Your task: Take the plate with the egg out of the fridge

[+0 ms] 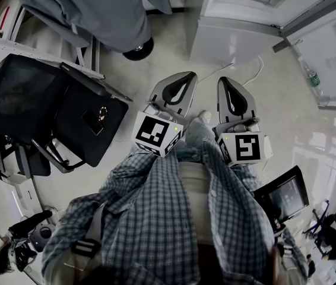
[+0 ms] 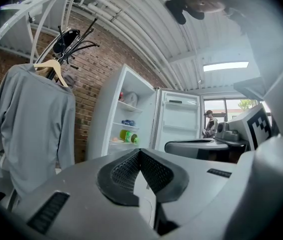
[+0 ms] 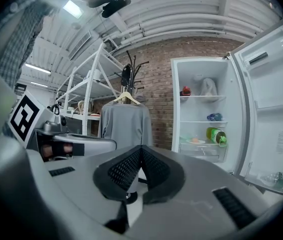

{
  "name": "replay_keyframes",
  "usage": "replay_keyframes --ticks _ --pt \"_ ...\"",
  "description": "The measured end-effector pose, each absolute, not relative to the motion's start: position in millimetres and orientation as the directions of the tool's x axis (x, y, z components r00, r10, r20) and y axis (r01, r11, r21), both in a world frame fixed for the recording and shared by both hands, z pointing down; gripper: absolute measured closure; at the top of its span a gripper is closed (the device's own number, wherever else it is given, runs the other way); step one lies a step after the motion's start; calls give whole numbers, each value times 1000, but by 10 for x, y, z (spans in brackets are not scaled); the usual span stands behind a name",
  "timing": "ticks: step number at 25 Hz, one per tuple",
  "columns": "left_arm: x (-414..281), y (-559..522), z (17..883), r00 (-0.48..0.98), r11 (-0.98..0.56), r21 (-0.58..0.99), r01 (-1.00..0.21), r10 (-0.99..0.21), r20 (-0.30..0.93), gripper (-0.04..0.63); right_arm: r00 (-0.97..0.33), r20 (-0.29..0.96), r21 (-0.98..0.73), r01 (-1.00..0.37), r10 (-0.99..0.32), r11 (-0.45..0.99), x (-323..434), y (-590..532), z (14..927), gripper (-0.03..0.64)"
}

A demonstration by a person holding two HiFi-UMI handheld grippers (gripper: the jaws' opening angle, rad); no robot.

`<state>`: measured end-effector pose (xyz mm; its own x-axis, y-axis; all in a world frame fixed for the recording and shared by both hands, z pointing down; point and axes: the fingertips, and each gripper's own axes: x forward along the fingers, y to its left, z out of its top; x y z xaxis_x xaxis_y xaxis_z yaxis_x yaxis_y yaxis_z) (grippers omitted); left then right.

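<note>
The white fridge (image 3: 206, 109) stands on the far side, upright, its door swung wide open to the right and its shelves in plain sight. The plate (image 3: 195, 141) is small and pale. It lies flat on the third shelf down, towards the left, with the egg (image 3: 195, 139) resting on it.

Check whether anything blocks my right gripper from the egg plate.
Nothing visible does: the fridge door stands open, and the plate with the egg sits exposed on its shelf ahead of the right gripper.

Head view looks steeply down; both gripper views share the distant fridge (image 3: 201, 114).
</note>
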<state>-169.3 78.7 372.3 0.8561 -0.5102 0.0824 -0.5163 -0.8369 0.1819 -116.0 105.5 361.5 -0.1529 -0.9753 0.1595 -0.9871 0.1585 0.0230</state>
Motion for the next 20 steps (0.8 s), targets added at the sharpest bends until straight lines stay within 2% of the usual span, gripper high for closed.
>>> replay_keyframes --ticks 3,13,18,20 --pt "-1459 671 3680 853 -836 175 -521 -517 70 589 -159 203 51 -984 -966 173 -891 975 3693 611" --pt "-595 450 3630 865 -848 173 -501 -498 63 589 -130 212 64 -987 -969 147 -34 792 3677 611" --pt "-373 491 3562 879 -863 169 -476 -474 55 589 -112 190 86 -988 -975 130 147 851 3593 611" --pt "-231 495 3548 884 -869 164 -466 -464 53 589 -95 143 59 -993 -985 104 283 833 3509 611"
